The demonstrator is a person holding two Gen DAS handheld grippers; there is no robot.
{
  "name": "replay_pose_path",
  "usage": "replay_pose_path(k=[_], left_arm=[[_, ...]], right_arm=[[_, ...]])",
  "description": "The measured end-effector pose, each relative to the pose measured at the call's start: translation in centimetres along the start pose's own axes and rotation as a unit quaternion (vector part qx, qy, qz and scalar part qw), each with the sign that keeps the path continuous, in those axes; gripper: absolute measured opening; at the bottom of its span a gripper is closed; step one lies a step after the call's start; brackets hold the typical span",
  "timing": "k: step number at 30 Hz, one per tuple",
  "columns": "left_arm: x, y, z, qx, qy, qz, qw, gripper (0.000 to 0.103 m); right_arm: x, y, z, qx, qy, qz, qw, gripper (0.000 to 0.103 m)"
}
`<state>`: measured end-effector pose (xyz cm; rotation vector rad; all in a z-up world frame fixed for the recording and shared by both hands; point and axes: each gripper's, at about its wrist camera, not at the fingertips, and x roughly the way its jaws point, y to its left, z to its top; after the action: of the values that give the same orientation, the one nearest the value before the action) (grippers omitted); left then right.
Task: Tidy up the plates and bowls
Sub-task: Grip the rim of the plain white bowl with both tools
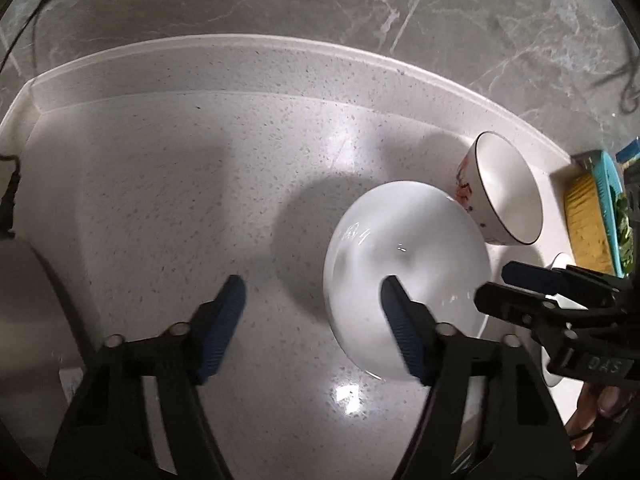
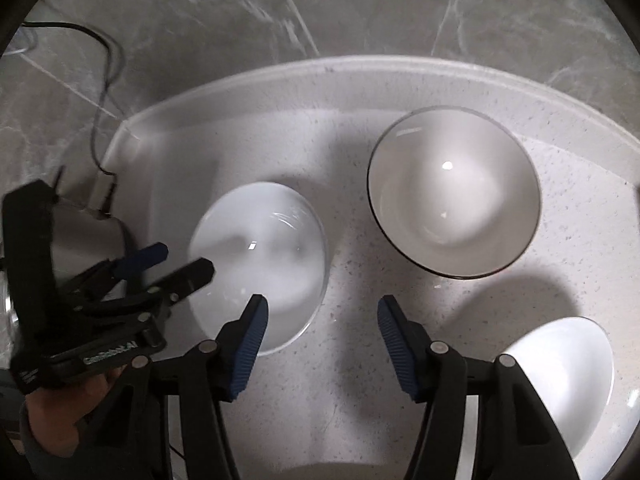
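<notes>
White, the plain bowl (image 2: 258, 276) sits on your speckled counter (image 1: 200, 200) beside the dark-rimmed bowl (image 2: 454, 194) — apart, not touching. Your left gripper (image 1: 312, 312) and right gripper (image 2: 322, 324) both hang half open, holding nothing.

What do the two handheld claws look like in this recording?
Both are black plastic two-finger tools with ribbed blue pads and round silver pivot pins. The left claw shows white lettering along its body when seen from the right wrist view. The right claw carries raised letters on its side in the left wrist view. A grey sleeve covers the left wrist.
</notes>
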<state>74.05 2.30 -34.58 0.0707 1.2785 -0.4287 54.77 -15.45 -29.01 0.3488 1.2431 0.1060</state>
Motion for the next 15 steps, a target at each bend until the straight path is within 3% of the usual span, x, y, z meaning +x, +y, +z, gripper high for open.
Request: replay_pose_path(k=[2, 7, 9, 11, 15], left_arm=[[0.9, 0.1, 0.3, 0.007, 0.011, -0.004, 0.9999, 0.048], [2.9, 0.1, 0.2, 0.011, 0.026, -0.012, 0.9995, 0.048], [3.5, 0.2, 0.5, 0.012, 0.031, -0.018, 0.9993, 0.043], [4.1, 0.3, 0.7, 0.013, 0.031, -0.023, 0.9992, 0.029], [4.7, 0.2, 1.0, 0.013, 0.031, -0.033, 0.9989, 0.026]], right_arm=[[0.7, -0.2, 0.3, 0.007, 0.003, -0.001, 1.000, 0.061], [2.5, -0.3, 0.7, 0.012, 0.019, -0.018, 1.000, 0.060], [3.0, -0.5, 0.8, 0.012, 0.020, -0.022, 0.999, 0.055], [3.6, -0.5, 0.9, 0.013, 0.023, -0.023, 0.999, 0.048], [4.0, -0.7, 0.8, 0.018, 0.023, -0.023, 0.999, 0.041]])
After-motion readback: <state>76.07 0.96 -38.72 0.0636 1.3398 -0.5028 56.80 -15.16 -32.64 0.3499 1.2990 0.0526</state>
